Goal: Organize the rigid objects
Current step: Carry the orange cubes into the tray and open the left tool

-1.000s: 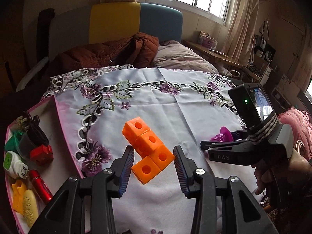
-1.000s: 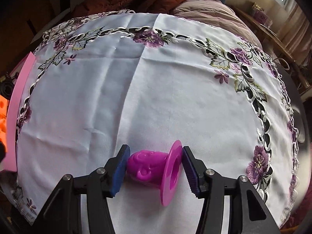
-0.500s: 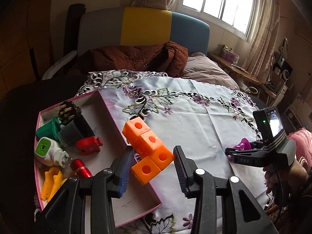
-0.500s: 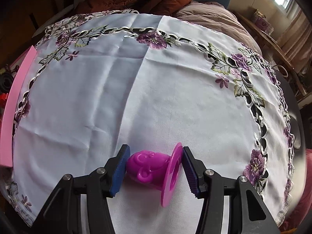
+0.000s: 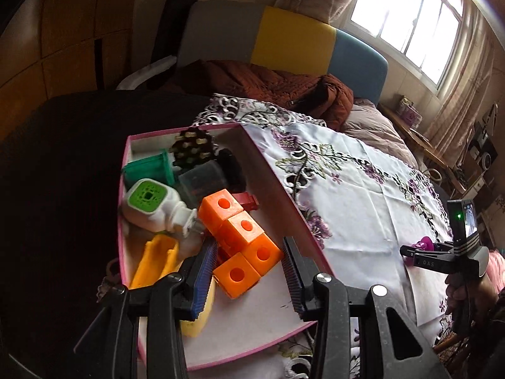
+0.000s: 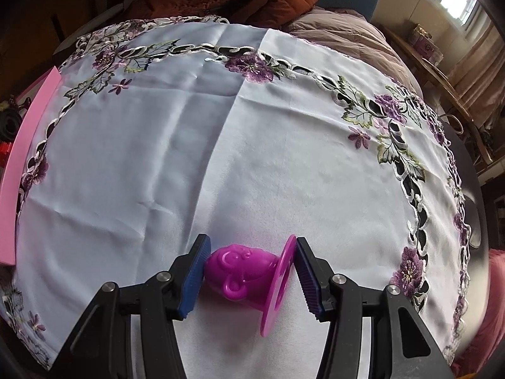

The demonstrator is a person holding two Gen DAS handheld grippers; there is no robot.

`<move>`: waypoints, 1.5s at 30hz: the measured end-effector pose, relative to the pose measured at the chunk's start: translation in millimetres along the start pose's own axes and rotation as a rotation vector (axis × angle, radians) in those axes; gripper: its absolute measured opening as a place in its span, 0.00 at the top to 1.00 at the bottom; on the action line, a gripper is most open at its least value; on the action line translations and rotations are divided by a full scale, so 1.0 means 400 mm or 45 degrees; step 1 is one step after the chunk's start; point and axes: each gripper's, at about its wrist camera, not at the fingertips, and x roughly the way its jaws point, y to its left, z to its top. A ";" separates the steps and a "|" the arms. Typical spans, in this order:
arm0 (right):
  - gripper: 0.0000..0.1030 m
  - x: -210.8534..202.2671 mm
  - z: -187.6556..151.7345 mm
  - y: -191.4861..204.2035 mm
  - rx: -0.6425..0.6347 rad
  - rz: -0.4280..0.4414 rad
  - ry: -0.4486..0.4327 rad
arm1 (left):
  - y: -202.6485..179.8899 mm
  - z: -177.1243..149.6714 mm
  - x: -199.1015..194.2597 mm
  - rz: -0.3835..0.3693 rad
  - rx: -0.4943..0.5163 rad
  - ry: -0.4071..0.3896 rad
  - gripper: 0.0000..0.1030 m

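The left tongs (image 5: 249, 271), gripping the orange blocks (image 5: 241, 237), now hang over the pink box (image 5: 268, 177), while the right tongs (image 6: 249, 271) clamp the purple toy (image 6: 249, 271) beside it.

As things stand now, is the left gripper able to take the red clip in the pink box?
Probably not. The left gripper is shut on the orange blocks, which hang in front of the red clip in the pink box. It would first have to put them down.
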 end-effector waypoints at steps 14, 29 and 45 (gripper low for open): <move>0.47 -0.002 0.002 -0.002 -0.020 -0.007 -0.005 | 0.052 -0.051 0.019 -0.158 -0.040 0.100 0.59; 0.47 -0.004 0.002 -0.002 -0.022 -0.008 -0.004 | 0.030 -0.086 0.089 -0.119 -0.064 0.223 0.60; 0.47 -0.007 -0.002 0.000 -0.046 -0.026 -0.011 | 0.012 -0.063 0.044 -0.005 0.023 0.135 0.59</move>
